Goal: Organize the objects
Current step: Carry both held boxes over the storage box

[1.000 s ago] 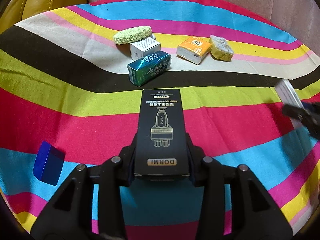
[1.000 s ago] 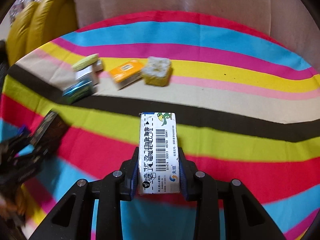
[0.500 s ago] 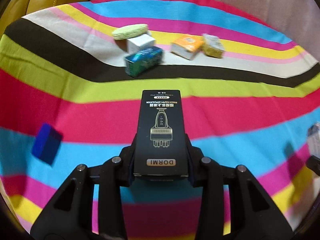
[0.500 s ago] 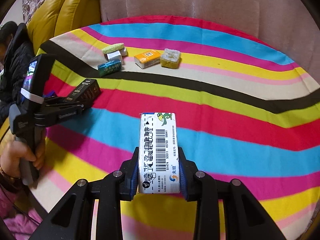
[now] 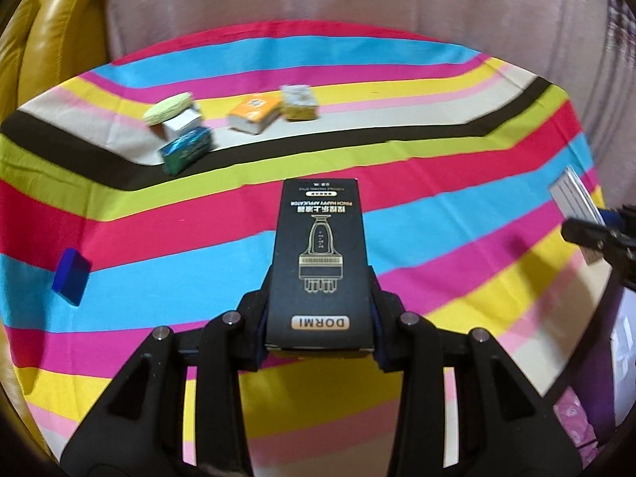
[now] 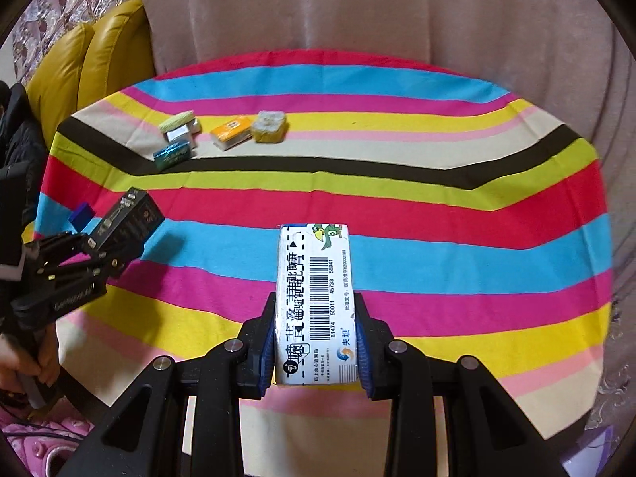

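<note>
Both boxes have been drawn back from the sorted row: left hand-held gripper clamps the black DORMI box, right hand-held gripper the white barcoded box, placement pending.

place: home living room | cues: yellow leather sofa; pink curtain; striped tablecloth

table: round, striped cloth in many colours | wall side: pinkish curtain from 11 to 2 o'clock | seat: mustard leather sofa at 10 o'clock | floor: hidden
</note>
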